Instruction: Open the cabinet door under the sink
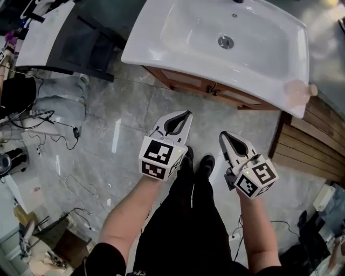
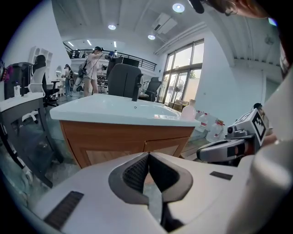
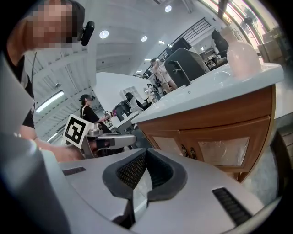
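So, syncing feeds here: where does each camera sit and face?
Head view: on the head, steeply down at sink, floor; forearms, legs, left gripper, right gripper show.
Left gripper view: on that gripper, along its shut jaws at the cabinet; right gripper at right.
Right gripper view: same, facing the cabinet; left gripper at left.
Both gripper views share the cabinet.

A grey, marble-patterned tile floor [image 1: 124,116] is seen underfoot, and loose cables [image 1: 56,135] are strewn over it at the left. A white-topped, dark-fronted unit [image 1: 46,32] is set at the upper left, and wooden slats [image 1: 315,143] are laid along the right. Tall windows [image 2: 181,77] are filled with daylight, a white wall [image 2: 224,87] is seen beside them, and round ceiling lights [image 2: 178,7] are switched on. A railed upper level [image 2: 75,53] is made out at the back.
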